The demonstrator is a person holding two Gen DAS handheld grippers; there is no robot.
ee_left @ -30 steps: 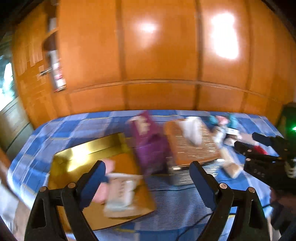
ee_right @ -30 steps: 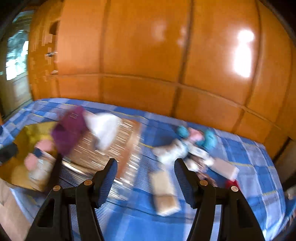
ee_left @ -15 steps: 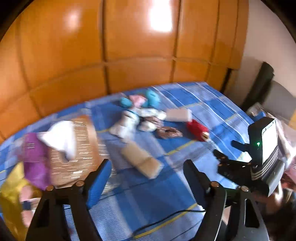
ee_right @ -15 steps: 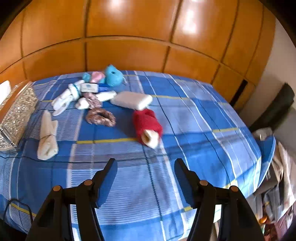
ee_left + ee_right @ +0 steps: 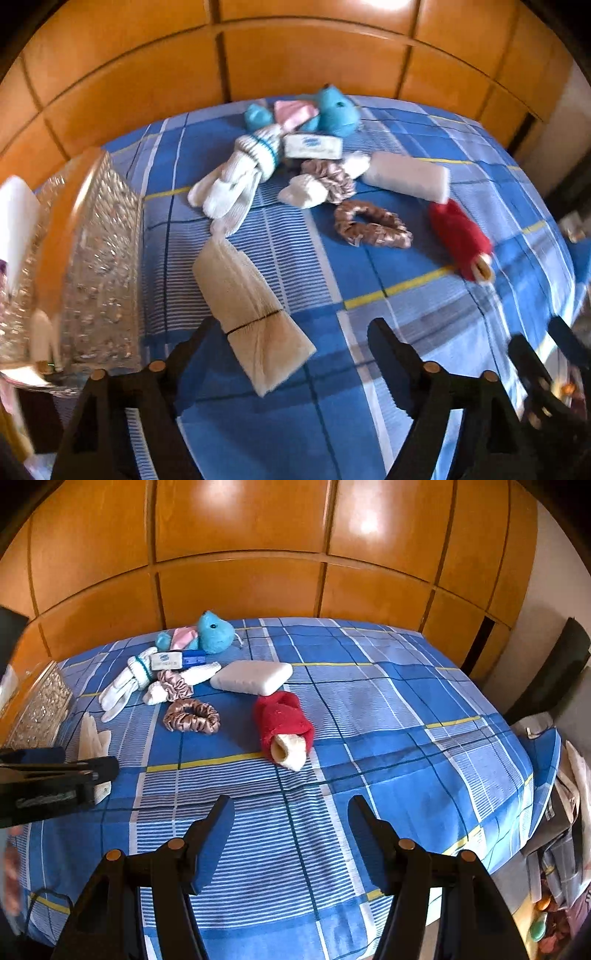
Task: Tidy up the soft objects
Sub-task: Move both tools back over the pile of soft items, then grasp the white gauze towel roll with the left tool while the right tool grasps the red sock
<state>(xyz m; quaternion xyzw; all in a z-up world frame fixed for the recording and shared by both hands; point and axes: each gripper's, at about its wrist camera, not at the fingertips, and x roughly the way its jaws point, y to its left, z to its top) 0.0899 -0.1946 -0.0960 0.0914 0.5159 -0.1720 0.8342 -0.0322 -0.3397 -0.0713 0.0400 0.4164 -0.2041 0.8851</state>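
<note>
Wood-panelled wardrobe doors run behind a bed (image 5: 369, 709) spread with a blue checked sheet, and the soft things lie scattered across its far half. A beige folded cloth (image 5: 251, 310), banded with a thin elastic, lies nearest, right in front of the left tongs (image 5: 291, 343). Their jaws are widening and grip nothing; the cloth's near end sits between the tips, untouched as far as I can see. The right tongs (image 5: 291, 834) hang released over bare sheet, empty, with a red rolled sock (image 5: 282, 723) a little beyond them.

Farther back sit a brown scrunchie (image 5: 192, 716), a white pad (image 5: 251, 677), white socks (image 5: 236, 177) and a blue plush toy (image 5: 216, 631), bunched close together. A glittery box (image 5: 99, 258) stands at the left edge, just beside the cloth.

My guess is the cloth is the next pick. To do it well, I would drop the left tongs squarely over the banded middle, where the folds are held tight, rather than the loose flared end, which may splay open when lifted. Press down into the mattress a touch before closing, since the sheet could get pinched along with the cloth. Keep clear of the box wall.
</note>
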